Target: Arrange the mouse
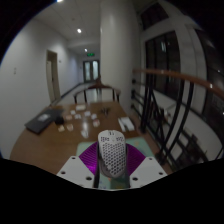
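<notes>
Gripping white perforated mouse (113,154), claw (112,168) closed on its sides, above wooden table (50,140).

We see a wooden desk (45,140), white walls (30,60), ceiling lights (79,30), and dark windows (160,50) alongside.

White perforated mouse (113,153) held lengthwise between purple pads of hand-held gripper (112,170), above table.

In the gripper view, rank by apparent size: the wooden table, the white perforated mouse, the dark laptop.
1. Brown wooden table, largest.
2. White perforated mouse, between the tongs; nearness inflates it.
3. Dark flat laptop at the far end; distance shrinks it.
</notes>
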A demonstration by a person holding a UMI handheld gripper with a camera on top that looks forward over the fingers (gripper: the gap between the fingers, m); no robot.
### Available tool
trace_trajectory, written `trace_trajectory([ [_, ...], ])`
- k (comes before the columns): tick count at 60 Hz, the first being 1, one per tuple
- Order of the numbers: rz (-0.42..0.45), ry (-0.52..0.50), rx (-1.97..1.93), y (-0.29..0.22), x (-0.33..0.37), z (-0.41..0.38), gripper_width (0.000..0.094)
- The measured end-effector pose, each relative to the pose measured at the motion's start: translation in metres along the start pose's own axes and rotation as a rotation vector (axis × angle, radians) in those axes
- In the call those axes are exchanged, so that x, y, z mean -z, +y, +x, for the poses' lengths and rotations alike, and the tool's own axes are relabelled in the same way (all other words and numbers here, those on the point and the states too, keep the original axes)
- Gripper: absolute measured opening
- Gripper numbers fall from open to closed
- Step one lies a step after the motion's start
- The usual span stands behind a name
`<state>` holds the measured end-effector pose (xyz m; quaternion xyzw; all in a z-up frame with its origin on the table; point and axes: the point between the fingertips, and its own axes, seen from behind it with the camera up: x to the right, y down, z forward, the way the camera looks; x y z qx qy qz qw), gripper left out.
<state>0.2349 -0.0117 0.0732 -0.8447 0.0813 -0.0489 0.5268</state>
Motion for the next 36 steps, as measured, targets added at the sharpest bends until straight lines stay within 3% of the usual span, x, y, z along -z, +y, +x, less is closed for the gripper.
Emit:
trace_trajectory([
  [4, -0.09, 0.003, -0.003, 0.057, -0.014, 0.002, 0.0345],
  [9, -0.149, -0.005, -0.001, 0.075, -0.025, 0.0, 0.0345],
  [14, -0.154, 0.0, 0.084, 0.077, -0.026, 0.003, 0.0345],
  [16, -0.164, 0.0, 0.118, 0.082, -0.026, 0.002, 0.0448],
  [22, -0.176, -0.001, 0.157, 0.081, -0.024, 0.005, 0.0578],
  [23, -0.188, -0.007, 0.154, 0.081, -0.019, 0.008, 0.0667],
  [28, -0.197, -0.04, 0.148, 0.081, 0.006, 0.011, 0.0877],
  [36, -0.16, -0.031, 0.085, 0.076, 0.06, 0.037, 0.0845],
])
